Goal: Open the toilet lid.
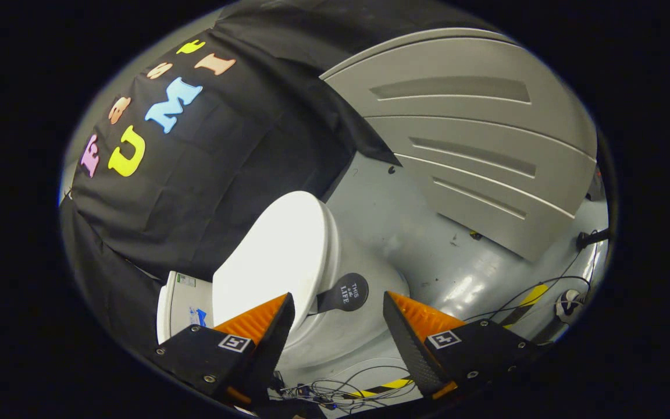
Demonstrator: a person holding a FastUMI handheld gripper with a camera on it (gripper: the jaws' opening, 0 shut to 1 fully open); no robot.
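We hold the gripper (338, 317) with its fingers spread apart, grasping nothing. The toilet lid (274, 256) lies just ahead, closer to the left finger, and looks closed on the bowl. Its dark round handle tab (344, 293) sticks out sideways from the lid edge, between the fingertips.

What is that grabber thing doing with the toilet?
A person is holding a gripper that points at a white toilet. Its fingers are open and hold nothing. The lid looks closed. A round dark handle sticks out from the lid's edge, just ahead of the gap between the fingers. Wires lie on the grey floor.
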